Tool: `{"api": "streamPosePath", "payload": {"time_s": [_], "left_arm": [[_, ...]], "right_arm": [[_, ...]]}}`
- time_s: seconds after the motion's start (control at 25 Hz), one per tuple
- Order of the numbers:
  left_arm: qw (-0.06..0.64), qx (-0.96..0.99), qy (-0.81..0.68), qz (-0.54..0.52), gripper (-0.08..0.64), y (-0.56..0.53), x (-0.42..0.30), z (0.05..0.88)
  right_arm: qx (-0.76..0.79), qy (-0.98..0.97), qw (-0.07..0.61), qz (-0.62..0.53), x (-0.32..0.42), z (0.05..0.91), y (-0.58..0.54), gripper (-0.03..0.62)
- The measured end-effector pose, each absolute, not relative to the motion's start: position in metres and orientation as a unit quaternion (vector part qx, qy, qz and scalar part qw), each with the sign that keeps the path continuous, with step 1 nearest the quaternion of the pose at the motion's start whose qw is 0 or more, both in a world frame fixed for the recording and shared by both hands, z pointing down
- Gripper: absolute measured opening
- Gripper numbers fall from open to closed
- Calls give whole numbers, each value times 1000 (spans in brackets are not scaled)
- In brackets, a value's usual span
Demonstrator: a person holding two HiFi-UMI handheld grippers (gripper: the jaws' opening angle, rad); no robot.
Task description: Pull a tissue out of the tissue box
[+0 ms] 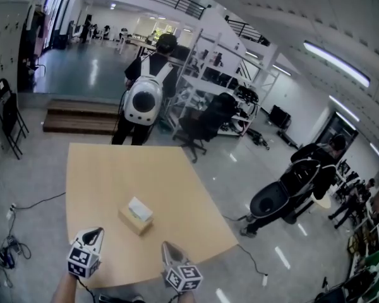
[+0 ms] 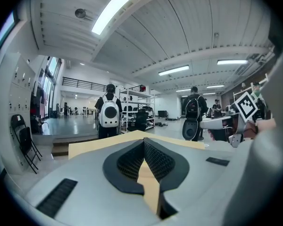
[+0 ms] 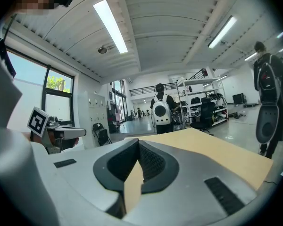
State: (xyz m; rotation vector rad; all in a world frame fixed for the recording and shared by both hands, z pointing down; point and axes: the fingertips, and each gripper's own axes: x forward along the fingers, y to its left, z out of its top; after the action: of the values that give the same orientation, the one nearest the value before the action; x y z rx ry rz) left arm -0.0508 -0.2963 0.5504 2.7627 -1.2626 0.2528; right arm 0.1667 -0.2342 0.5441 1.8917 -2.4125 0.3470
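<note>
Left gripper (image 1: 98, 232) and right gripper (image 1: 167, 247) held side by side, near level over the tabletop (image 1: 107, 169) edge, jaws closed and empty, tissue box (image 1: 136, 215) just ahead, between them.

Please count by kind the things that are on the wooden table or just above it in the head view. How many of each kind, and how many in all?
tissue box: 1
gripper: 2, the left gripper and the right gripper
total: 3
</note>
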Motion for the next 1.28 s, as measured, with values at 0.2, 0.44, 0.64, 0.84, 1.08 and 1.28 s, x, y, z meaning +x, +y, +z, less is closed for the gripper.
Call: {"api": "streamPosePath", "payload": {"time_s": [0.2,0.44,0.64,0.84,1.08,1.28], "left_arm": [[49,903,-419,82,8,-309,-53,550],[55,898,-429,82,8,-325,-50,557],[57,895,-434,82,8,-341,-45,559],[62,896,-432,85,8,-357,-36,572],[72,892,-436,91,8,-375,-23,579],[85,892,-433,99,8,-388,-17,597]], "right_arm": [[606,-787,31,112,164,544,-250,11],[595,-795,25,118,169,550,-274,11],[584,-802,20,125,173,555,-295,11],[577,-806,27,129,176,568,-318,11],[575,-807,36,134,181,579,-335,11],[579,-802,41,145,189,593,-349,11]]}}
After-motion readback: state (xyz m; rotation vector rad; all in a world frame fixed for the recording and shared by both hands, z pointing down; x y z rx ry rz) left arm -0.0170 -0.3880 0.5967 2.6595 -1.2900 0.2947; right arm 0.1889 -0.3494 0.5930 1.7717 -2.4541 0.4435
